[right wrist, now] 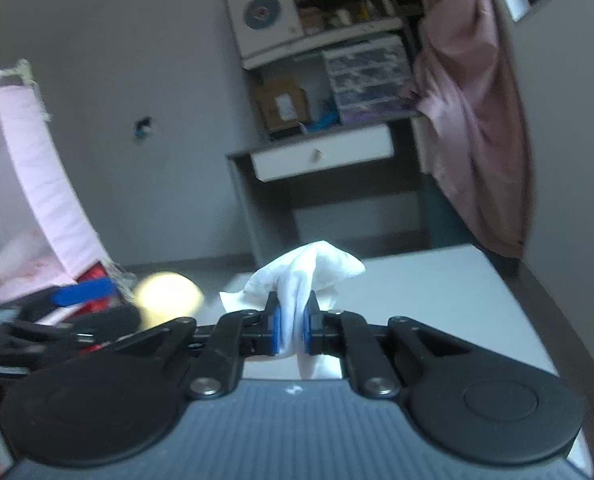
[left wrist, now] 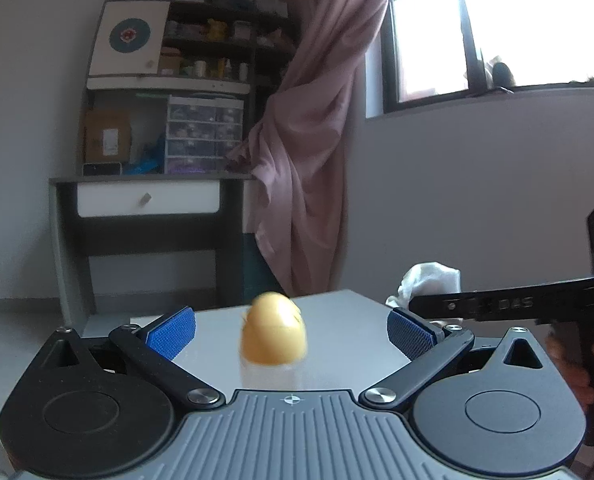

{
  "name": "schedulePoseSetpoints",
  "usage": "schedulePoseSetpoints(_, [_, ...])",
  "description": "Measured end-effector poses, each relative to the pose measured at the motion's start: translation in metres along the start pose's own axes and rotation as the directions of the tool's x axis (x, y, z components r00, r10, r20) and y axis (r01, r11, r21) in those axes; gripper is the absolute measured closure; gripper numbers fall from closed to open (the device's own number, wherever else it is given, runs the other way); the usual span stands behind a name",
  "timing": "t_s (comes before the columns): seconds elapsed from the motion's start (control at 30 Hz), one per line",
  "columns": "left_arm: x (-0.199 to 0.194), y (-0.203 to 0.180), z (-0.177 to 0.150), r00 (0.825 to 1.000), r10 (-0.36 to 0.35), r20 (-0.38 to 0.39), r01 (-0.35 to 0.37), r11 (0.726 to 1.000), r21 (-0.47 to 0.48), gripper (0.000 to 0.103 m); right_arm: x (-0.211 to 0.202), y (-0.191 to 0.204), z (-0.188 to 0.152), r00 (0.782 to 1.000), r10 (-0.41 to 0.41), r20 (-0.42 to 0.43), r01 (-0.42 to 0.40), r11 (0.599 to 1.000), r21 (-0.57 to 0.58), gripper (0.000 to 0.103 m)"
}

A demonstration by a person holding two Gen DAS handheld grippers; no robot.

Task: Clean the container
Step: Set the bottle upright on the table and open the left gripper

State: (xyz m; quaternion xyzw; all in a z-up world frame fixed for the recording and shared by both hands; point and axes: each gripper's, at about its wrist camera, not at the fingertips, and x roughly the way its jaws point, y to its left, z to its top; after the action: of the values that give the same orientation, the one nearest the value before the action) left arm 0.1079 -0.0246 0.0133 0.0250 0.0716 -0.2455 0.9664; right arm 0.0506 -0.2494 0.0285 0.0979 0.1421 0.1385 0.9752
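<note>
The yellow egg-shaped container (left wrist: 273, 329) stands upright on the white tabletop (left wrist: 337, 320), between the spread fingers of the left claw (left wrist: 291, 330). The right claw (right wrist: 291, 326) pinches a crumpled white tissue (right wrist: 309, 268).

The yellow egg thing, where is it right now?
The yellow egg container stands on the white table, straight ahead between the open left claw's fingers. The tissue pinched in the right claw is off to its right.

Container (left wrist: 273, 330) on table (left wrist: 337, 320), seemingly upright
</note>
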Motion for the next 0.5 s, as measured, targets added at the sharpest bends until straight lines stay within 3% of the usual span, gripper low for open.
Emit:
schedulePoseSetpoints(0.1, [-0.009,-0.009,-0.008,1.000,0.006,-0.021,-0.006,1.000,0.003,0.000,0.006,-0.008,-0.010,0.997,-0.066,-0.027,0.065,0.998,-0.021,0.093])
schedulePoseSetpoints(0.5, [-0.028,-0.017,-0.049,0.992,0.039,-0.118,-0.055,0.990,-0.132,0.000,0.032,-0.018,-0.035,0.987,-0.143,-0.075,0.139,0.988,-0.065,0.092])
